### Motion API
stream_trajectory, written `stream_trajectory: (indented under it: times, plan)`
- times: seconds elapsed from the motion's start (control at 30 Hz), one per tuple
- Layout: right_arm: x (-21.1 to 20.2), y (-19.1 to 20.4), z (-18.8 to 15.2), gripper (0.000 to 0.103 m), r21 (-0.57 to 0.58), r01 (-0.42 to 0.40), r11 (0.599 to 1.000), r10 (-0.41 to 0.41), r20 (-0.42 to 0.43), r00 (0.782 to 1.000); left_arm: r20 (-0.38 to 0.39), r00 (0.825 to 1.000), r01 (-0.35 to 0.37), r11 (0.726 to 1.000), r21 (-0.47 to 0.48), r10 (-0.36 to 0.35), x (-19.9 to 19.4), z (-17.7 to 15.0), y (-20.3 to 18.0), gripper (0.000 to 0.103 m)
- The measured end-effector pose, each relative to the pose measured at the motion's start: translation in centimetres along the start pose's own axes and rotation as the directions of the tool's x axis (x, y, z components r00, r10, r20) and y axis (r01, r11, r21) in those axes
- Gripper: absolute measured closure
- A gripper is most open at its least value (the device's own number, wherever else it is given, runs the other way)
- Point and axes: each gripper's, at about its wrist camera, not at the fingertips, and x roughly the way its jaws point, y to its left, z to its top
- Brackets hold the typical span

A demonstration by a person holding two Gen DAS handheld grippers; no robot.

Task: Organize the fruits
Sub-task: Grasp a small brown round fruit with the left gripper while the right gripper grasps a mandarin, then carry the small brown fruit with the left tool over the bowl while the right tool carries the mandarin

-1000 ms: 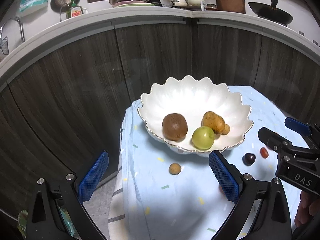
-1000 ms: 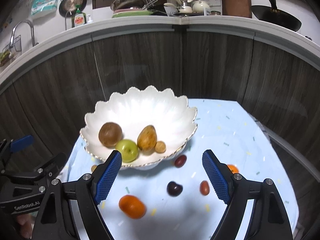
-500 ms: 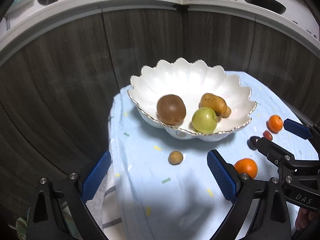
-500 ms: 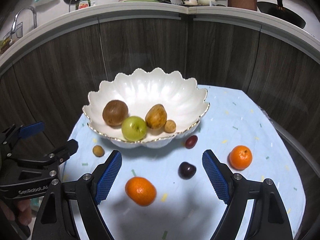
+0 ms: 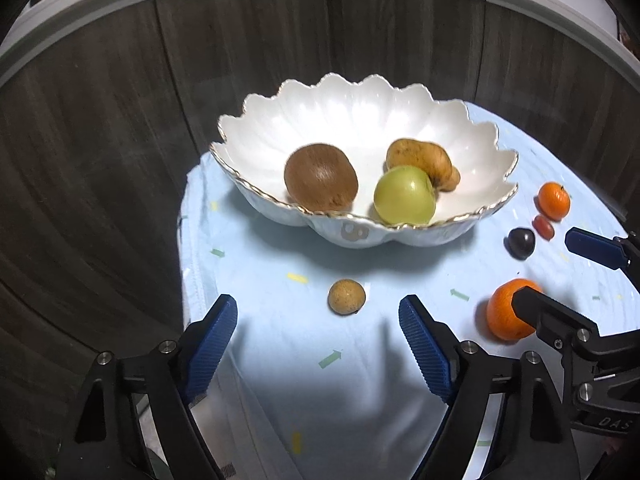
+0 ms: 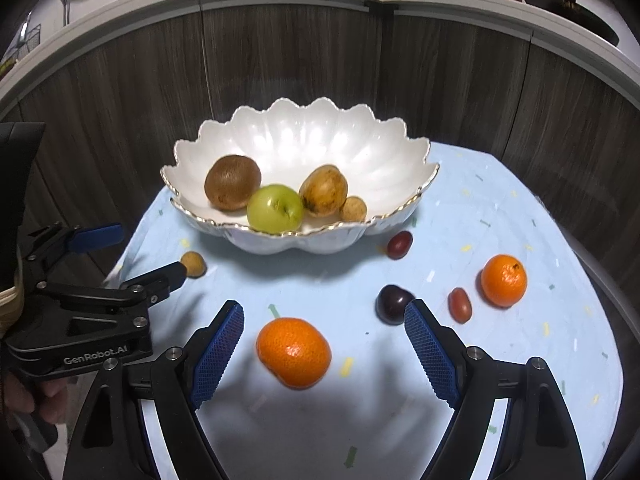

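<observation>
the left gripper [image 5: 316,344] hangs over the pale blue tablecloth [image 5: 280,380] with its jaws closing but nothing pinched – the small brown longan [image 5: 346,297] lies on the cloth just ahead of the blue pads [image 5: 210,344], in line with the gap and apart from both. the right gripper [image 6: 324,354] has its jaws spread wide and holds nothing; the near mandarin [image 6: 294,352] sits on the cloth between its two fingers, touching neither pad as far as the view shows.

the white scalloped bowl [image 6: 304,136] with a gold rim stands at the far side of the cloth. in it lie a kiwi [image 6: 233,182], a green apple [image 6: 275,208] at the near rim, a yellow-brown pear-like fruit [image 6: 323,190] touching the apple, and a second small longan [image 6: 353,209] beside that fruit.

loose on the cloth to the right of the bowl – a dark plum [image 6: 391,303] close by the right gripper's right finger, a small red oblong fruit [image 6: 460,305] just beside it, a second mandarin [image 6: 503,280] further right, and a red grape-like fruit [image 6: 399,245] near the bowl's foot.

from the right wrist view the left gripper shows at the left edge, a hand [image 6: 24,404] around its grip. dark wood-grain cabinet doors [image 6: 320,60] rise behind the table.
</observation>
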Motion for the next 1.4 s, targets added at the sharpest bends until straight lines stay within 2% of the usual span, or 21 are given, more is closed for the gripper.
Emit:
stream_trajectory:
  times: [0.17, 0.37, 0.43, 0.5, 0.67, 0.77, 0.87, 0.9, 1.03, 1.4]
  plan:
    - [1.0, 0.2, -0.7, 0.020, 0.005, -0.012, 1.000, 0.013, -0.027, 1.000, -0.017, 0.999, 0.028, 1.000, 0.007, -0.028, 1.3, -0.1, 0.2, 0.022]
    - [1.7, 0.1, -1.0, 0.021, 0.011, -0.014, 1.000, 0.014, -0.039, 0.999, -0.040, 0.998, 0.048, 0.999, 0.016, -0.047, 3.1, -0.5, -0.3, 0.030]
    - [2.0, 0.1, -1.2, 0.022, 0.015, -0.016, 1.000, 0.017, -0.044, 0.999, -0.039, 0.998, 0.051, 0.998, 0.022, -0.050, 3.4, -0.6, -0.6, 0.037]
    - [2.3, 0.1, -1.4, 0.025, 0.016, -0.021, 1.000, 0.022, -0.048, 0.999, -0.045, 0.998, 0.048, 0.998, 0.034, -0.046, 4.0, -0.7, -0.9, 0.039]
    - [3.3, 0.0, -2.0, 0.038, 0.022, -0.045, 0.999, 0.046, -0.073, 0.996, -0.037, 0.998, 0.053, 0.998, 0.043, -0.052, 4.1, -0.3, -0.9, 0.042]
    - [3.7, -0.1, -2.2, 0.045, 0.033, -0.066, 0.997, 0.069, -0.084, 0.994, -0.038, 0.997, 0.071, 0.997, 0.040, -0.069, 4.2, -0.1, -0.9, 0.049]
    - [3.7, 0.1, -2.1, 0.054, 0.029, -0.088, 0.996, 0.090, -0.082, 0.993, -0.038, 0.995, 0.089, 0.995, 0.040, -0.087, 4.2, 0.0, -0.9, 0.060]
    - [3.7, 0.1, -2.2, 0.057, 0.027, -0.098, 0.995, 0.100, -0.081, 0.992, -0.035, 0.996, 0.089, 0.995, 0.041, -0.087, 4.1, 0.0, -1.0, 0.066]
    - [3.7, 0.1, -2.2, 0.058, 0.028, -0.107, 0.994, 0.108, -0.075, 0.991, -0.032, 0.995, 0.092, 0.995, 0.049, -0.090, 4.1, 0.1, -1.2, 0.079]
    - [3.5, 0.0, -2.2, 0.059, 0.039, -0.116, 0.993, 0.119, -0.081, 0.990, -0.024, 0.997, 0.068, 0.997, 0.045, -0.067, 2.5, 0.1, -0.8, 0.079]
